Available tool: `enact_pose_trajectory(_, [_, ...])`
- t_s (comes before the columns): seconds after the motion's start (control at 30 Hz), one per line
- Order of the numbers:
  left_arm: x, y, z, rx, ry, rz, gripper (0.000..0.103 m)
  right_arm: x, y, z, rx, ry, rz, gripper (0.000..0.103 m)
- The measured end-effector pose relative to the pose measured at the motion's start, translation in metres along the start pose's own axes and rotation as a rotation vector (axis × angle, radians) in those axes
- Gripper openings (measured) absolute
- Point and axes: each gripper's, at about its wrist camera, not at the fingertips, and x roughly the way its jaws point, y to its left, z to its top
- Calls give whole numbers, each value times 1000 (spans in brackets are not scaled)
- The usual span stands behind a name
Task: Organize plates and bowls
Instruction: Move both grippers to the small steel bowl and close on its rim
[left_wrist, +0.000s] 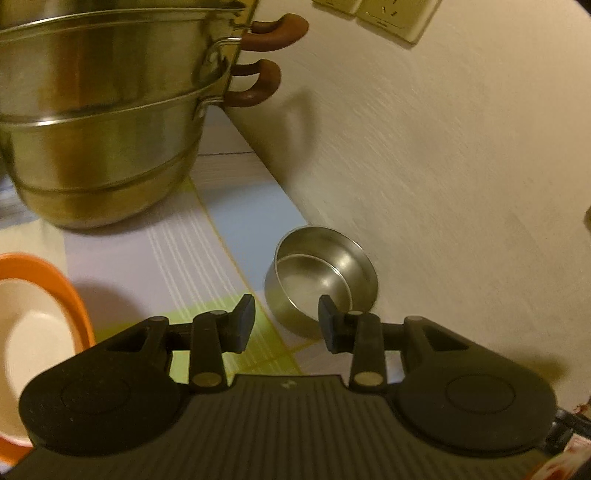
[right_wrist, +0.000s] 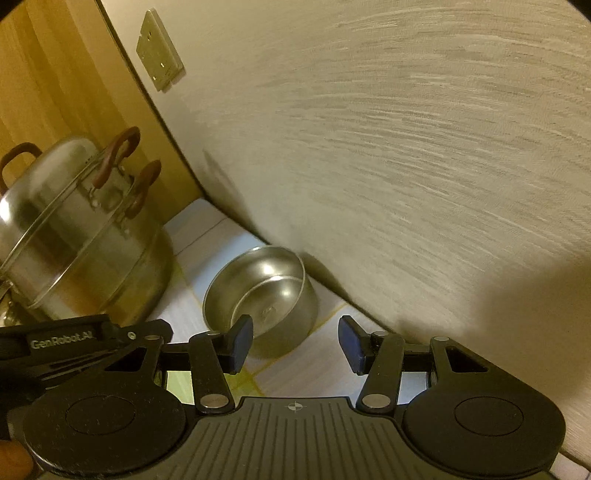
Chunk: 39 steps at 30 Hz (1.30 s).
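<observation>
Left gripper (left_wrist: 287, 319) and right gripper (right_wrist: 295, 341) both gape empty, near steel bowl (left_wrist: 325, 280) by wall (left_wrist: 443, 147).

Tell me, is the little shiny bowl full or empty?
Empty. Both wrist views look down into the small steel bowl, and only its bare shiny bottom shows. It sits upright on the counter beside the wall.

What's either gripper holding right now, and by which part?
Nothing. Left gripper and right gripper both have open, empty fingers short of the steel bowl.
</observation>
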Motion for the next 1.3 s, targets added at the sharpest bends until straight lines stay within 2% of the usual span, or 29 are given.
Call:
enact_pose_trajectory(0.23, [18,2,4,31,-14,-4,33,19,1,0,43,5,-13,52])
enact_pose_trajectory(0.77, [53,15,13,-39,1,-59,33,53,2,3,64,16,-30,51])
enact_pose_trajectory(1.07, [66,23,15,-96,10,-84,32,71,2,0,72,39,-33,48])
enact_pose_trajectory(1.3, [75,24,15,-90,20,-79,28,80,4,0,71,46,-33,38])
